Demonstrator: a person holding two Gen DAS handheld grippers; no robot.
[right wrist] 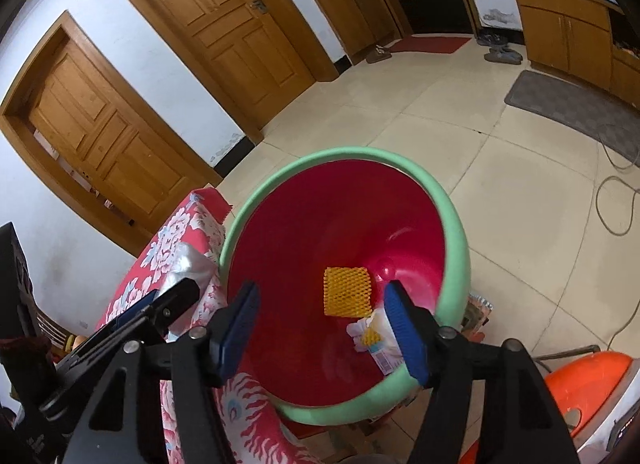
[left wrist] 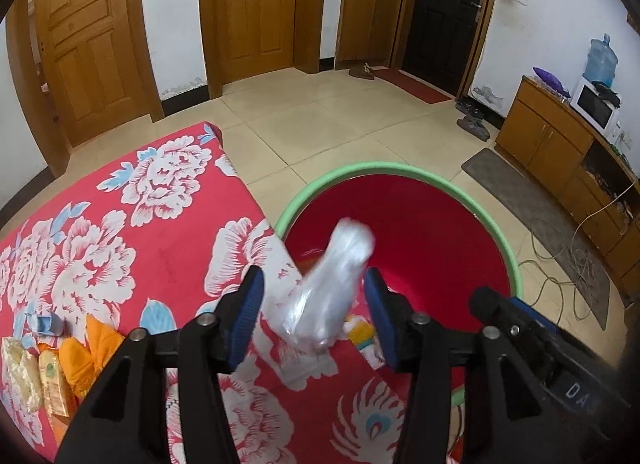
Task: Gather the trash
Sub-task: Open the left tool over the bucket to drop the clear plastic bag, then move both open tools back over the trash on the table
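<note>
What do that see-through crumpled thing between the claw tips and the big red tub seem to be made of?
The crumpled thing looks like thin clear plastic film: translucent, glossy, wrinkled, blurred here. The red tub looks like smooth hard plastic, with a shiny highlight on its inner wall; its green rim looks matte, perhaps plastic or rubber.

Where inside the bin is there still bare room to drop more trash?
The red bin is mostly bare: its far wall, left side and centre are free. Trash sits only low on the right, the yellow foam net and a white wrapper by the right gripper. The tablecloth crowds at its left edge.
</note>
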